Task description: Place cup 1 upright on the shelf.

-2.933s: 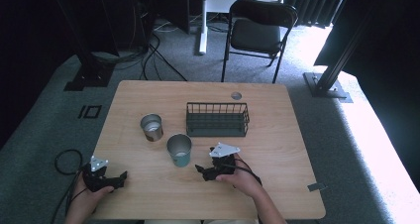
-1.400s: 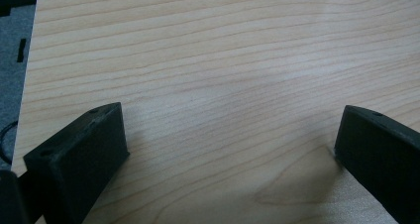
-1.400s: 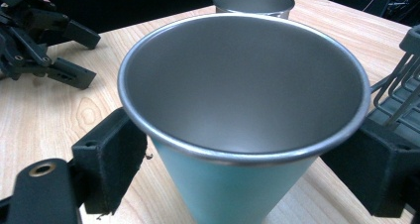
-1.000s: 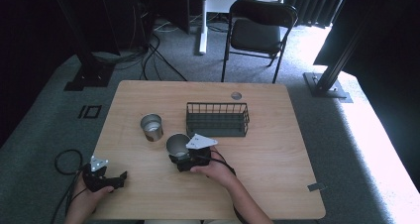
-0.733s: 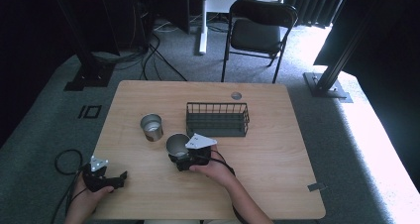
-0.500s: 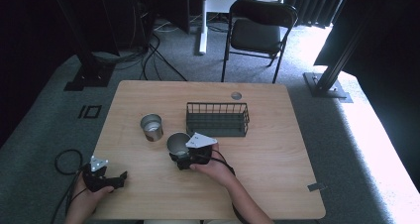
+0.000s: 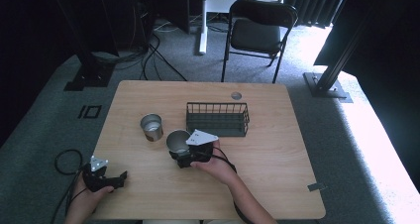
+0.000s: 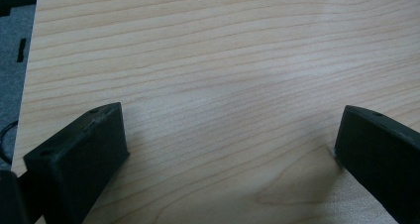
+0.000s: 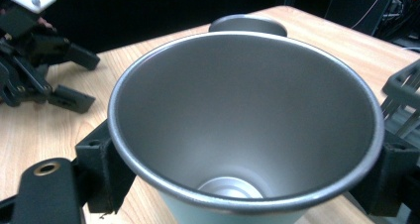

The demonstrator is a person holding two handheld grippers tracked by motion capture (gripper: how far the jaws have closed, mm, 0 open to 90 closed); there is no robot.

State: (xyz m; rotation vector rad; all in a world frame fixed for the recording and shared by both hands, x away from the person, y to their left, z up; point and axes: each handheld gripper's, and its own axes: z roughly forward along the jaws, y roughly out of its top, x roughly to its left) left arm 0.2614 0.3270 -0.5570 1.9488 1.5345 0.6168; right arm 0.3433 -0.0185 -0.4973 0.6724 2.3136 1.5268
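A person sits at a wooden tabletop, seen from above, with 1 claw in each hand.

At the left, the left claw rests near the tabletop's near left corner, exactly where it lay 2.9 seconds ago. Its jaws stand wide apart with only bare wood grain between them in the left gripper view, so it takes no part in the work for now.

Ahead of that claw and to its right stands a short metal cup, untouched and unmoved.

Next comes the change. 2.9 seconds ago the right claw sat apart from the tall metal cup, off to that cup's right. By 1 second ago it had slid left to the cup, and it has held there since. In the right gripper view the tall metal cup stands upright between the 2 jaws, 1 jaw at each side of its wall just under the rim. The jaws look closed on the cup, though the contact itself is partly hidden by the rim. The cup appears to rest on the tabletop, not yet lifted.

Beyond the right claw and slightly to its right sits a dark wire basket, empty. The grasp looks complete, so a lift is probably next.
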